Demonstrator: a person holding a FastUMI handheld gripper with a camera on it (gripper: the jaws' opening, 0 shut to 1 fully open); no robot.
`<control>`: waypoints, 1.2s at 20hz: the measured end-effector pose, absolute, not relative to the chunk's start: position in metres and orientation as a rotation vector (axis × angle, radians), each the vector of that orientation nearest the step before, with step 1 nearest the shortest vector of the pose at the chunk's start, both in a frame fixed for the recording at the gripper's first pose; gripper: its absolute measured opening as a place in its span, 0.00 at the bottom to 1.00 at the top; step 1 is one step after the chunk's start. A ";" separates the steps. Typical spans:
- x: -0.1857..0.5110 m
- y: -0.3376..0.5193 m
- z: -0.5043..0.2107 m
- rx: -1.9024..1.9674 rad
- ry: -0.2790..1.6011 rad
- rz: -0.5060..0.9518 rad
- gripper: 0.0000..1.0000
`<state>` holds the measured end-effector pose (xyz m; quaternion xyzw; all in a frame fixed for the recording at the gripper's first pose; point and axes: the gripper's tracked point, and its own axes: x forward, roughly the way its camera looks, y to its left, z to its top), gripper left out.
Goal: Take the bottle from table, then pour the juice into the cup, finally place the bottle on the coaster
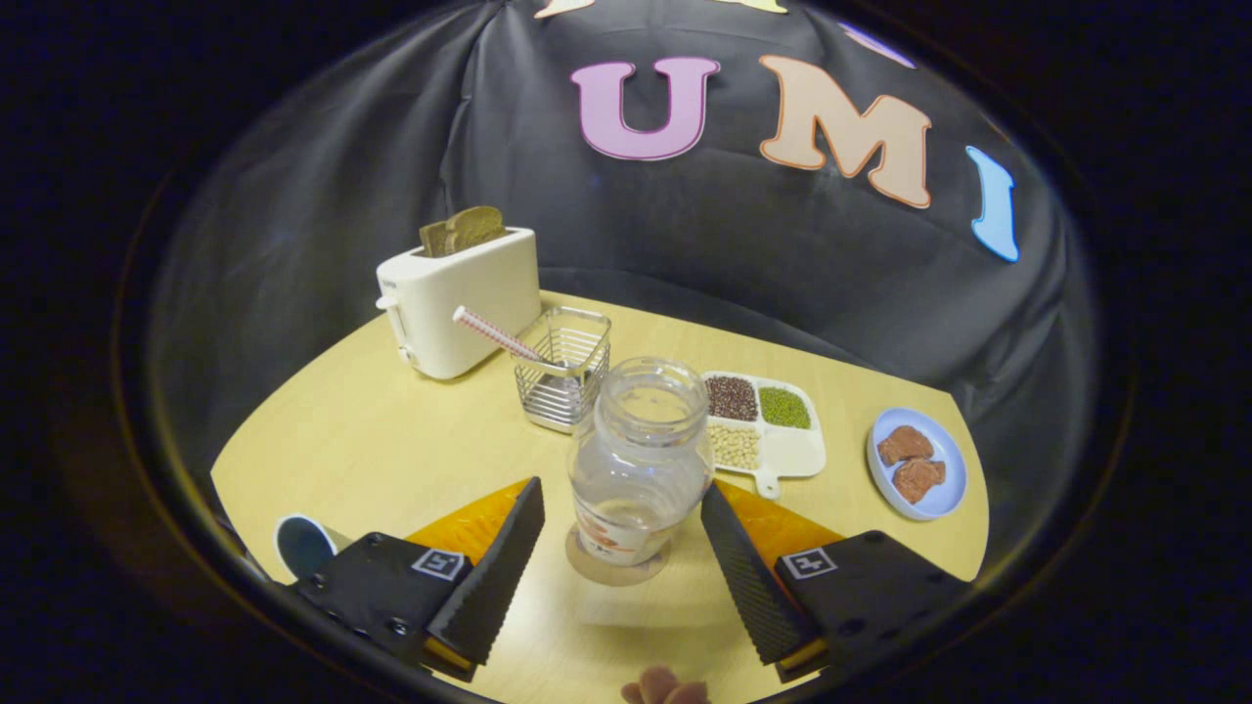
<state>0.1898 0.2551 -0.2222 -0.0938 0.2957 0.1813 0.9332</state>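
Observation:
A clear, uncapped bottle (pixel 640 460) stands upright on a round coaster (pixel 616 567), with a little liquid left at its bottom. My gripper (pixel 620 508) is open, its fingers set wide to either side of the bottle's lower half and not pressing on it; the right fingertip is very close to the bottle's side. A cup (pixel 304 544) with a dark blue inside shows beside the left finger, partly hidden by the gripper's body.
A white toaster (pixel 457 302) with bread stands at the back left. A wire basket (pixel 564 368) holding a striped straw sits behind the bottle. A divided tray of beans (pixel 768 423) and a blue plate (pixel 918 462) with brown pieces lie to the right. Fingertips of a hand (pixel 665 688) show below.

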 end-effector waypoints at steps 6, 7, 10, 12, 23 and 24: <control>0.171 0.233 -0.164 -0.137 0.518 0.369 1.00; 0.169 0.226 -0.152 -0.131 0.502 0.364 1.00; 0.165 0.199 -0.107 -0.103 0.439 0.330 1.00; 0.164 0.177 -0.074 -0.080 0.390 0.296 1.00; 0.159 0.059 0.064 -0.003 0.151 0.143 1.00; 0.159 0.052 0.073 0.004 0.133 0.140 1.00</control>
